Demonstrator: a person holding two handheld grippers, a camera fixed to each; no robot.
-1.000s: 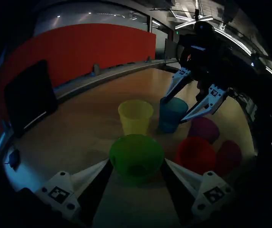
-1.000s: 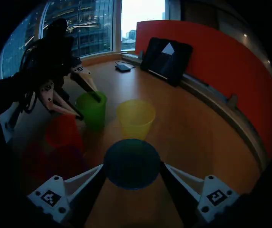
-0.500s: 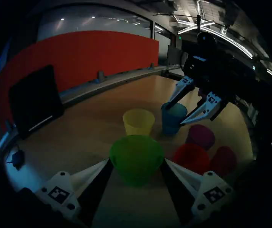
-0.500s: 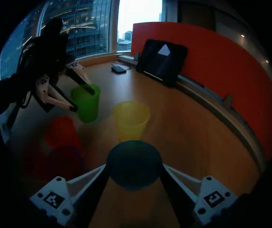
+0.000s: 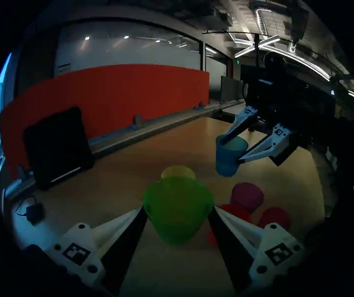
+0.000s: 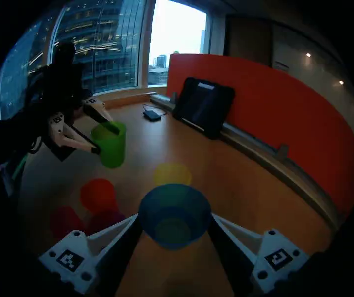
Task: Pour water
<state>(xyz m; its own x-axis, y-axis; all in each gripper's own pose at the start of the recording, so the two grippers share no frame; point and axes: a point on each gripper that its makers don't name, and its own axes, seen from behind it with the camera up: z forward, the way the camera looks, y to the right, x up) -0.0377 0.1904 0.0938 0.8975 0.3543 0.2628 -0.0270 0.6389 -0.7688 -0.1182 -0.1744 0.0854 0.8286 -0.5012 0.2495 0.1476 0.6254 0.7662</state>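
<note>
We see the left gripper (image 5: 177,212) pinching a translucent green plastic cup (image 5: 177,195) btwn both fingers, one pressed on each side of the wall just under the rim. Cup is upright, mouth up. The right gripper (image 6: 174,219) does the same w/ a translucent blue plastic cup (image 6: 174,205): fingers closed on its two sides, cup upright. In the left gripper view we also catch the blue cup farther off, up in the air above the wooden worktop (image 6: 256,198). In the right gripper view the green one hangs likewise, off to the left. Whether either holds water we can't tell; light's too dim.

Down on the worktop, btwn the two held cups, stands a yellow plastic cup (image 6: 172,174), open end up. Near it sits a cluster of three: a red plastic cup (image 6: 97,194), a purple plastic cup (image 5: 246,195) & a pinkish-red plastic cup (image 5: 274,217), close together; which way up, we can't tell. A black flat panel (image 6: 204,106) leans vs. the red partition wall (image 6: 285,109) at the worktop's far edge, w/ a small black box & cable (image 6: 152,115) just beside it.
</note>
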